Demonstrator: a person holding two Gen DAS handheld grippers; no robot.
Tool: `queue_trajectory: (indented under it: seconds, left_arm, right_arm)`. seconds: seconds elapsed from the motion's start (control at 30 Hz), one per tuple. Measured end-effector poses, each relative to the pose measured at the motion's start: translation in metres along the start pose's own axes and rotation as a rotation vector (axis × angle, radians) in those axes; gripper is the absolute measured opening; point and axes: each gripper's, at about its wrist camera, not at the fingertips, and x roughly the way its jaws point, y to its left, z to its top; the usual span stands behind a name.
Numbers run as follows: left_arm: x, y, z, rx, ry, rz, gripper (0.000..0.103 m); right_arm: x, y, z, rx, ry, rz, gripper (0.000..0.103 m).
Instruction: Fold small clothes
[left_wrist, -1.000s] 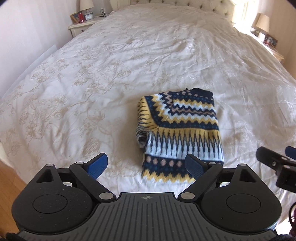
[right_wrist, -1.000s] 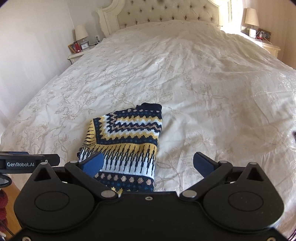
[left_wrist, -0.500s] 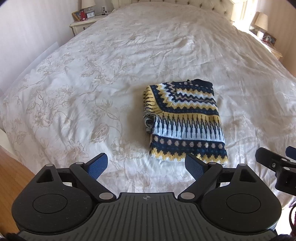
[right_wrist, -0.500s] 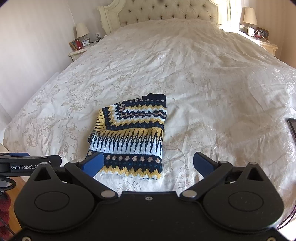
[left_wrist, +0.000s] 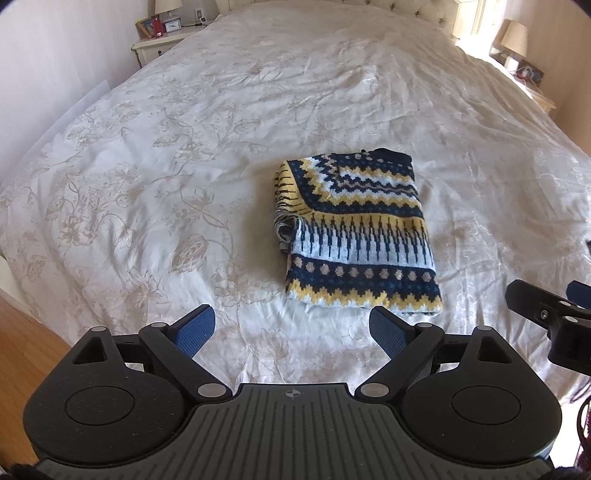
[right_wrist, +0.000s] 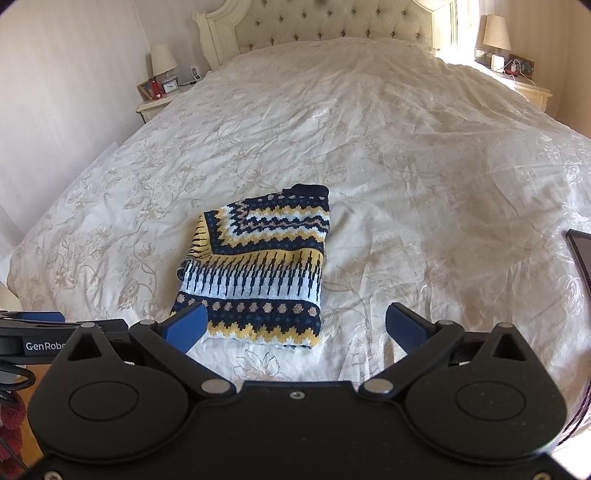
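Observation:
A small knitted sweater (left_wrist: 356, 236) in navy, yellow and white lies folded into a neat rectangle on the cream floral bedspread (left_wrist: 166, 177). It also shows in the right wrist view (right_wrist: 258, 269). My left gripper (left_wrist: 291, 328) is open and empty, held just short of the sweater's near edge. My right gripper (right_wrist: 295, 326) is open and empty, above the near edge of the bed in front of the sweater. The right gripper also shows at the right edge of the left wrist view (left_wrist: 554, 317).
A nightstand (right_wrist: 157, 103) with a lamp and clock stands at the bed's far left, another (right_wrist: 524, 85) at the far right. The tufted headboard (right_wrist: 332, 22) is at the back. A dark flat device (right_wrist: 580, 251) lies at the bed's right edge. Wooden floor (left_wrist: 22, 350) shows lower left.
Both grippers have drawn back and up from the folded sweater, so it now lies farther ahead of the fingers. Both stay open and empty.

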Motion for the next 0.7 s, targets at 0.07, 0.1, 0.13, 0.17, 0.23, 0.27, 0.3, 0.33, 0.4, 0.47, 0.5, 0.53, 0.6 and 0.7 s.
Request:
queue_trajectory:
  seconds: [0.07,0.1,0.13,0.17,0.23,0.27,0.3,0.33,0.4,0.47,0.5,0.53,0.6,0.7]
  left_arm:
    - [0.0,-0.001,0.0,0.0,0.001,-0.003,0.091]
    - [0.001,-0.002,0.001,0.001,0.001,-0.005,0.091]
    - [0.001,-0.003,0.001,0.002,0.001,-0.006,0.091]
    - [0.001,-0.004,0.001,0.004,0.002,-0.007,0.091]
    - [0.002,-0.006,0.001,0.009,0.002,-0.006,0.091]
    - [0.002,-0.007,0.001,0.009,0.002,-0.006,0.091]
    - [0.003,-0.007,0.001,0.011,0.003,-0.007,0.091]
    - [0.004,-0.007,0.001,0.012,0.004,-0.007,0.091]
    - [0.005,-0.007,0.001,0.012,0.005,-0.005,0.091]
    - [0.006,-0.006,0.001,0.01,0.007,-0.008,0.091]
    - [0.006,-0.006,0.001,0.009,0.006,-0.006,0.091]
    - [0.007,-0.006,0.001,0.01,0.006,-0.007,0.091]
    - [0.008,-0.006,0.001,0.014,0.008,-0.005,0.091]
    - [0.011,-0.006,0.001,0.018,0.017,-0.011,0.091]
  right_arm:
    - [-0.001,-0.001,0.0,0.004,-0.003,-0.001,0.102]
    - [-0.001,-0.001,0.001,0.006,-0.004,-0.001,0.102]
    - [-0.001,-0.001,0.001,0.007,-0.004,-0.001,0.102]
    - [-0.001,-0.001,0.001,0.009,-0.004,-0.001,0.102]
    - [-0.001,-0.002,0.001,0.01,-0.003,0.0,0.102]
    - [-0.001,-0.002,0.001,0.009,-0.003,0.0,0.102]
    - [-0.001,-0.002,0.001,0.01,-0.002,0.0,0.102]
    - [0.0,-0.002,0.001,0.011,-0.001,0.0,0.102]
    - [0.001,-0.001,0.0,0.015,0.005,0.0,0.102]
    - [0.002,-0.001,0.0,0.018,0.009,0.0,0.102]
    - [0.003,0.0,-0.001,0.018,0.012,0.0,0.102]
    - [0.003,0.0,-0.001,0.018,0.012,0.0,0.102]
    - [0.005,0.001,-0.001,0.023,0.017,-0.001,0.102]
    - [0.007,0.001,-0.001,0.03,0.022,-0.003,0.102]
